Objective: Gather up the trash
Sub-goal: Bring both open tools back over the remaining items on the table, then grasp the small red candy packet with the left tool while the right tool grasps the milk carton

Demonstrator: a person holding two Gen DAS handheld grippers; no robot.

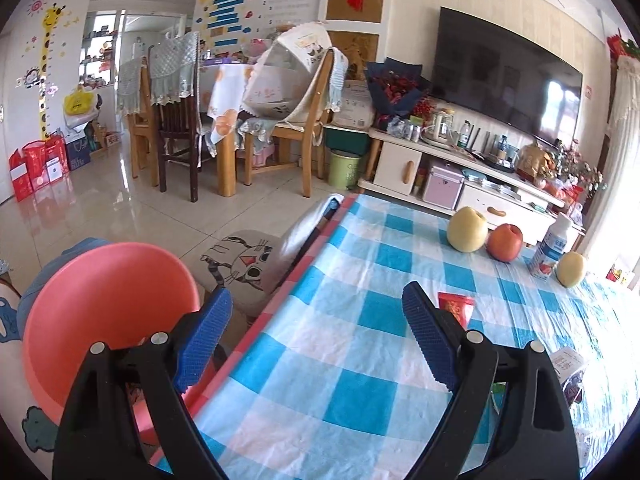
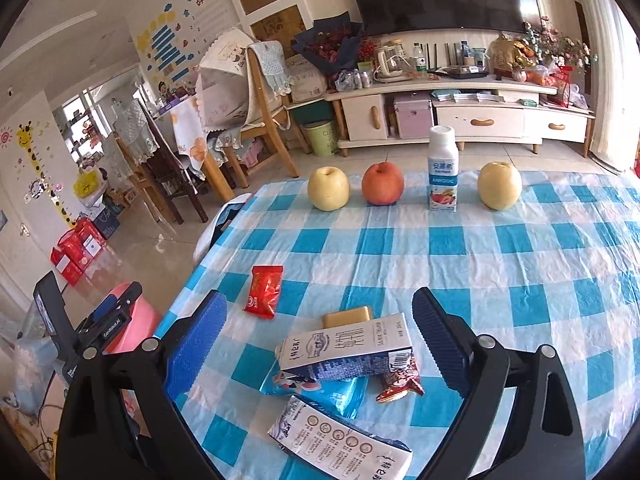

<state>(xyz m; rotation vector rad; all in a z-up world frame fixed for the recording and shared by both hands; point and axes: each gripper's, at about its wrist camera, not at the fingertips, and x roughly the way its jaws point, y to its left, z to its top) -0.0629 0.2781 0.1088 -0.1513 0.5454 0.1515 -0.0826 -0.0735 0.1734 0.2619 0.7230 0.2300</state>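
Blue-checked tablecloth (image 2: 500,264) spreads beneath our two empty, spread grippers, left gripper (image 1: 316,336) and right gripper (image 2: 320,340); flattened white milk cartons (image 2: 346,350) and a red foil wrapper (image 2: 263,290) lie before a row of apples (image 2: 383,183).

The worktop's cloth (image 2: 500,264) was checked in bright blue, pale blue and white, with a red edge at the left. At the lower centre lay a white-and-navy milk carton (image 2: 346,350), a glossy blue wrapper (image 2: 320,394) and a red candy wrapper (image 2: 264,291). A salmon-pink round bin (image 1: 108,320) filled the lower left. The tongs had blue ribbed pads (image 2: 196,344) on black arms.
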